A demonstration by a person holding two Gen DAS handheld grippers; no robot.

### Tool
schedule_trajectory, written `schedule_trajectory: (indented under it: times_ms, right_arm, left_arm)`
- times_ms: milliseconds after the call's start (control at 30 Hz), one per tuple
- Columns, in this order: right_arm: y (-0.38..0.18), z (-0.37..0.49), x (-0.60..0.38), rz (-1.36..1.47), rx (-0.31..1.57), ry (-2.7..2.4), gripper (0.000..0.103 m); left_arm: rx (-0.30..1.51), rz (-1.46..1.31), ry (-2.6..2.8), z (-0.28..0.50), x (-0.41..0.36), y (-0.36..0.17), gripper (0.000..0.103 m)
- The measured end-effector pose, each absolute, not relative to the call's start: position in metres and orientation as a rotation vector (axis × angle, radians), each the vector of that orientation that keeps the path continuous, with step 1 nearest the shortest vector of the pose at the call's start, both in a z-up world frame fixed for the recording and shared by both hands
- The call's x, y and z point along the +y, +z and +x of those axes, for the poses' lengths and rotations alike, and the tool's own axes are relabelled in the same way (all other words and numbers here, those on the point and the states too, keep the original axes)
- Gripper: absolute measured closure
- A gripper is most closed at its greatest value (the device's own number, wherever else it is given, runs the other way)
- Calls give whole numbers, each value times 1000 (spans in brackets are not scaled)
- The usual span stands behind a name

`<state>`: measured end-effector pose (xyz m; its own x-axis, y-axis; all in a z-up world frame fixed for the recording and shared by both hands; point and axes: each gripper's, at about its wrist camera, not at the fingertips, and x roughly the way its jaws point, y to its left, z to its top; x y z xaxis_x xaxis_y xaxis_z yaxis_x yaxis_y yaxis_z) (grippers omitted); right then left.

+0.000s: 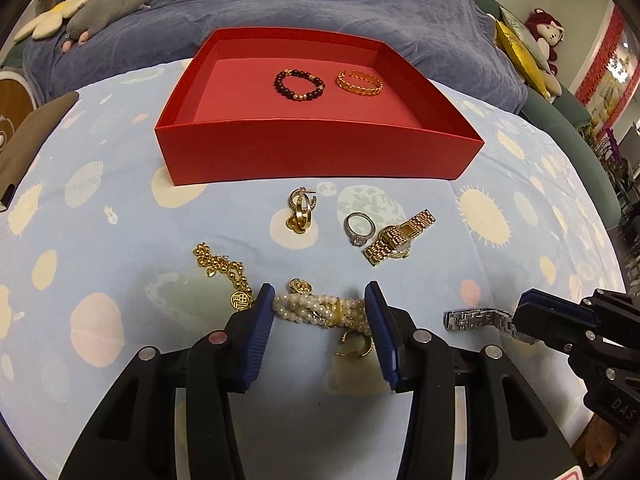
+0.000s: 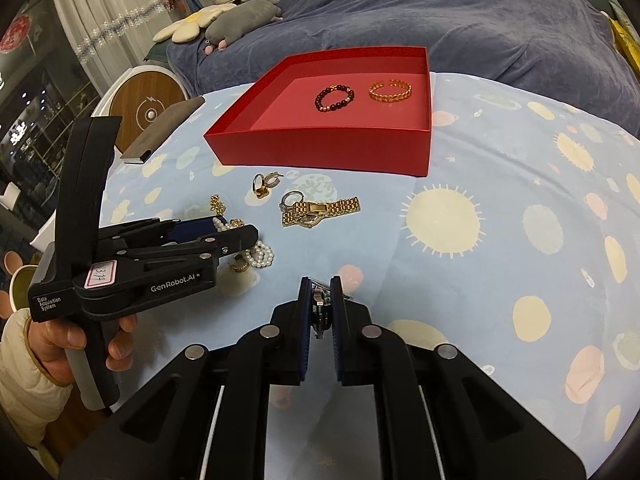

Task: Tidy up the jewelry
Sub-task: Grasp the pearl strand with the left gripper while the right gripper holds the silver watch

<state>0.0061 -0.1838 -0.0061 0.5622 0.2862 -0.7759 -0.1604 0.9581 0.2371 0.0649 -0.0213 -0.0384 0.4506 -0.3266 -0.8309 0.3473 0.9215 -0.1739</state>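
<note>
My left gripper straddles a white pearl bracelet lying on the patterned cloth, and both blue pads touch the pearls. In the right wrist view the left gripper hides most of the pearl bracelet. My right gripper is shut on a silver watch just above the cloth; its band sticks out of the right gripper. The red box behind holds a dark bead bracelet and a gold bangle.
Loose on the cloth lie a gold watch, a silver ring, gold earrings, a gold bead chain and a gold hoop. A brown case sits left. A blue blanket rises behind.
</note>
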Motion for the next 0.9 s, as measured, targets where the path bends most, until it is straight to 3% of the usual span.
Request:
schedule_trajectory:
  times_ms: [167,667,767,800,900]
  right_arm:
    - [-6,7,-181,150,940,266,95]
    - [-5,10,-173,145,942,273,95]
    - [-7,10,-173,145,947,271,95]
    - [-7,10,-173,146,947,271,95]
    - [-6,9,-174,147,944,273,95]
  left_arm:
    - [1022,14,-382,62,-26,-38,54]
    - [1052,-79,-360,56,-20,-38,54]
    - [1041,-79,-362,59,-18,-38,68]
    - [1043,-91,-382,60,-17,-38,79]
    - [1035,-84,-415,60,-20,-37,87]
